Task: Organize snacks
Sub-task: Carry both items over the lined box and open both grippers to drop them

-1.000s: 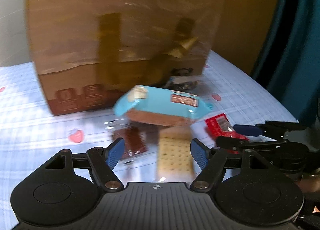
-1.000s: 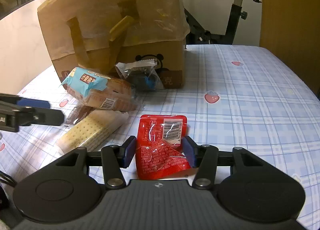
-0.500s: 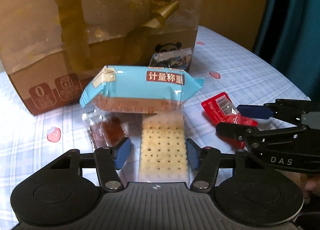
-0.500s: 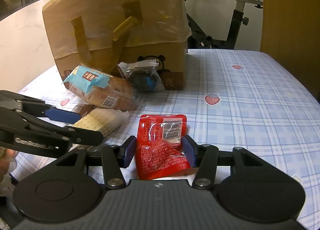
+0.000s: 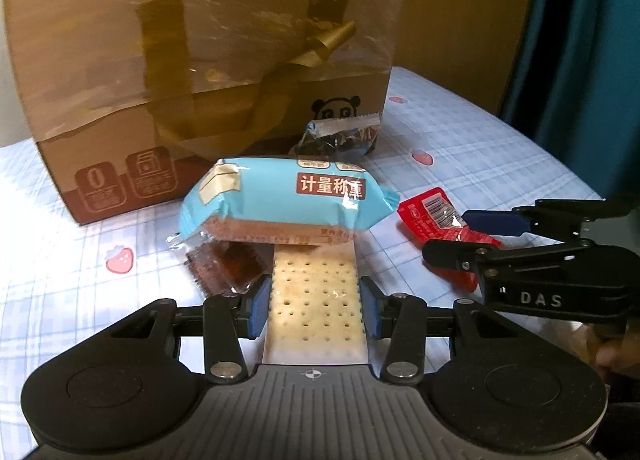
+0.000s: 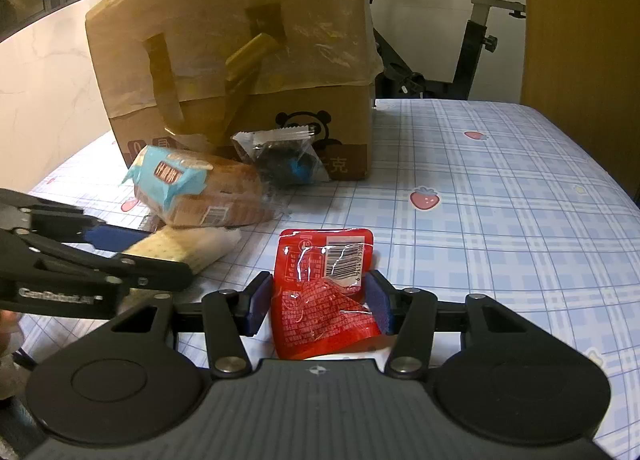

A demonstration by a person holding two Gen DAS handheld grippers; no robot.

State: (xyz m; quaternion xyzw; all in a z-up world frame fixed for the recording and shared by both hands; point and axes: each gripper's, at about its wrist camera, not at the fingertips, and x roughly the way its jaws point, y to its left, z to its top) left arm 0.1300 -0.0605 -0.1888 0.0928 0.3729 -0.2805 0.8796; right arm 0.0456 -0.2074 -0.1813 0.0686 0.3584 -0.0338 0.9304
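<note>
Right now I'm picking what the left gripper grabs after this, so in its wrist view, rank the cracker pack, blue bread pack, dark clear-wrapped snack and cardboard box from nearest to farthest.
1. cracker pack: between the left gripper fingers.
2. blue bread pack: just beyond, across the crackers' far end.
3. dark clear-wrapped snack: behind the bread, right.
4. cardboard box: at the back.

A pale blue checked cloth (image 6: 500,196) printed with small strawberries (image 6: 426,196) covers the worktop. Past its far edge stands a black exercise bike (image 6: 476,32) against a white wall (image 6: 44,72). A wooden panel (image 6: 576,20) rises at the right far corner, with a teal curtain (image 5: 580,40) beside it.
</note>
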